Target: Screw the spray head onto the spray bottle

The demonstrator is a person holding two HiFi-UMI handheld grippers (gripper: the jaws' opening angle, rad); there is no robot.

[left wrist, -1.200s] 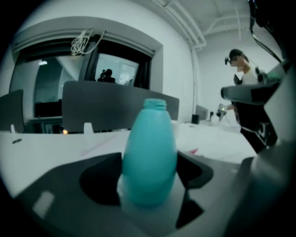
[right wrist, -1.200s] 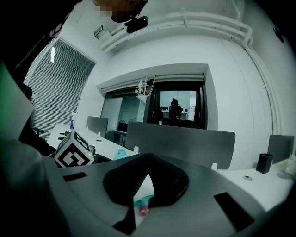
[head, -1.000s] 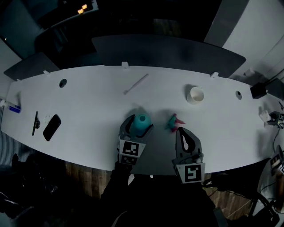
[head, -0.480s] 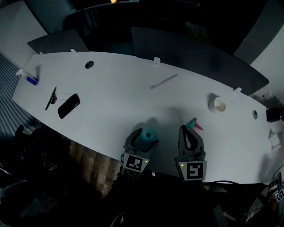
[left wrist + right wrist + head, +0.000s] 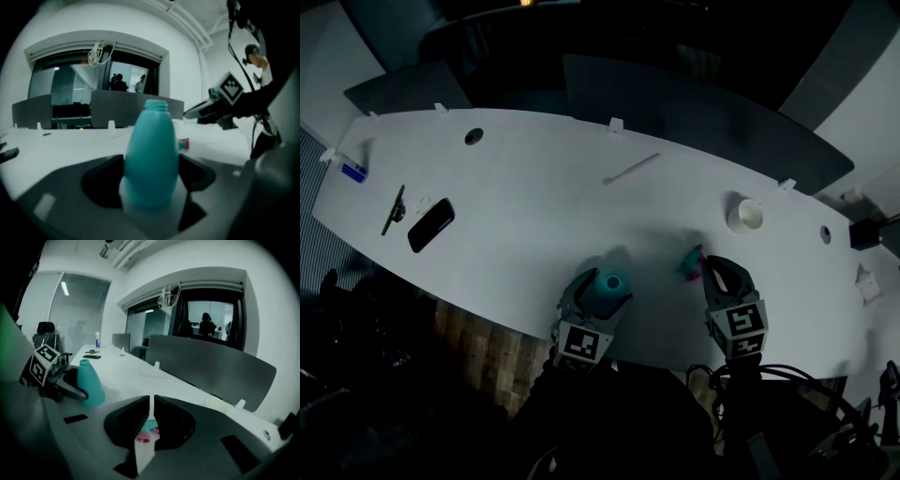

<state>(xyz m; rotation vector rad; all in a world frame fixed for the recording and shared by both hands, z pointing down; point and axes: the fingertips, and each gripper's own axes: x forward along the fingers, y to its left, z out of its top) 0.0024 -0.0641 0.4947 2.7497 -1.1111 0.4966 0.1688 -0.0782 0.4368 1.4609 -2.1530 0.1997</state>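
Curved white table [image 5: 534, 216] in dim office, left tool [image 5: 600, 292] clamping teal bottle [image 5: 151, 154], right tool [image 5: 712, 265] closed beside spray head [image 5: 688, 263]

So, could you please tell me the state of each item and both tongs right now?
Teal plastic spray bottle: upright, neck open, no head fitted.
Teal-and-pink spray head: lying loose on the white table.
Left tongs: closed on the bottle's body.
Right tongs: shut, empty, tips near the spray head.
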